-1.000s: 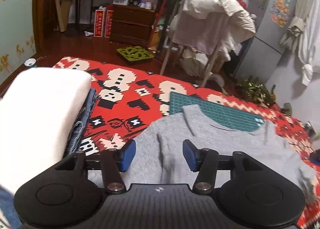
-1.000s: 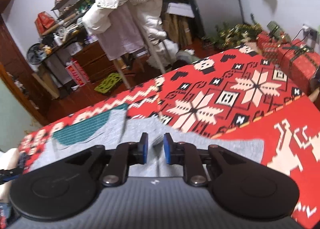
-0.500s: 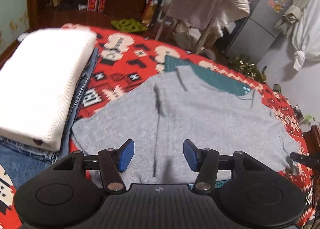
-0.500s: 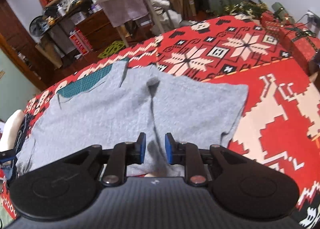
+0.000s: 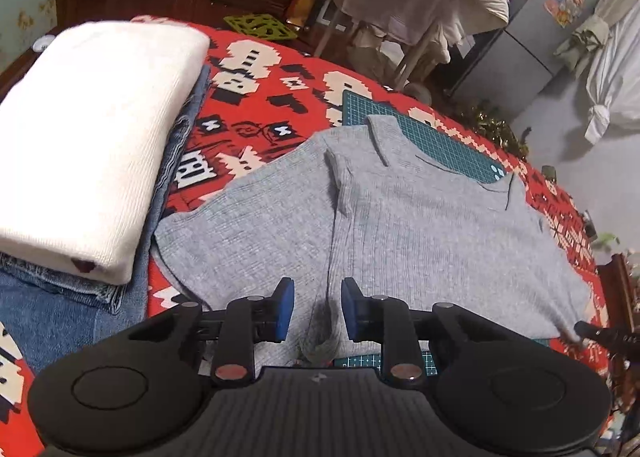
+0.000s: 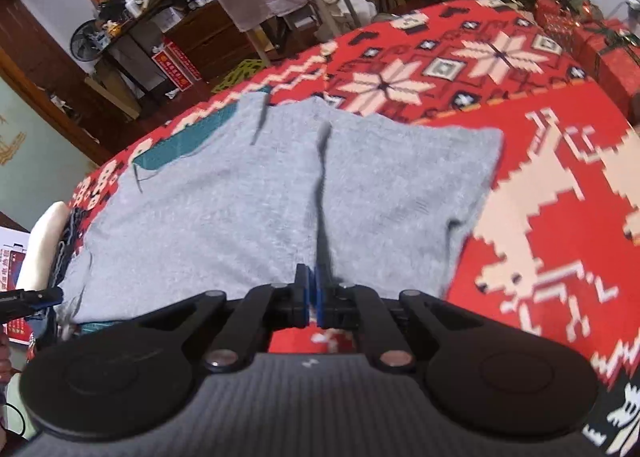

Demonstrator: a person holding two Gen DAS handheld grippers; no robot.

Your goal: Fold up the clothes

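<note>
We see a grey sweater (image 5: 420,225) spread flat over the red patterned cloth (image 5: 272,105), its far edge lying on a green cutting mat (image 5: 440,141), with a folded white knit (image 5: 92,129) stacked on folded jeans (image 5: 60,313) to its left. Our left gripper (image 5: 316,311) is closing around a raised bunch of the sweater's near hem, the pads not yet pressing it. Our right gripper (image 6: 312,295) is clenched on the near hem, where a ridge of cloth runs into its pads.
</note>
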